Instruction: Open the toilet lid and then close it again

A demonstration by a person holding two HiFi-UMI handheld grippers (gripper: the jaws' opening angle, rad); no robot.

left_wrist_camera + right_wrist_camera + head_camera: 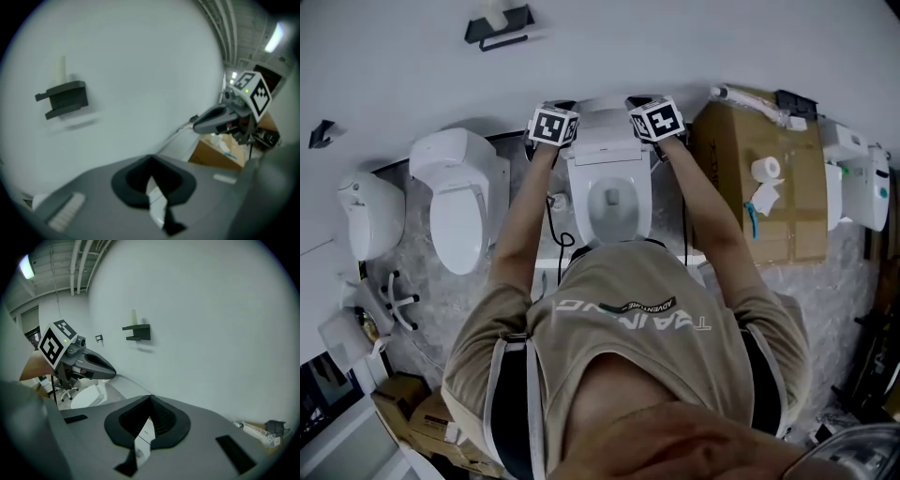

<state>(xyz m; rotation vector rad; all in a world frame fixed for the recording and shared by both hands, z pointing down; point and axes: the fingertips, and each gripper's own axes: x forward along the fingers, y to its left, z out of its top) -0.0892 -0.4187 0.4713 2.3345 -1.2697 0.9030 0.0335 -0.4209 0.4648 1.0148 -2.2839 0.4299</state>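
The white toilet (614, 202) stands below me against the wall, its bowl uncovered. Its lid (605, 141) is raised upright against the wall. My left gripper (567, 141) sits at the lid's upper left corner and my right gripper (645, 136) at the upper right. In the left gripper view the dark jaws (152, 180) pinch a thin white lid edge (157, 199). The right gripper view shows the same: jaws (147, 420) closed on a white edge (143, 439). Each gripper sees the other beside it.
A second white toilet (459, 202) with its lid down stands to the left, another white fixture (370, 216) beyond it. A cardboard box (787, 216) with a paper roll (766, 169) stands close on the right. A black holder (499, 26) hangs on the wall. A cable (555, 225) trails beside the toilet.
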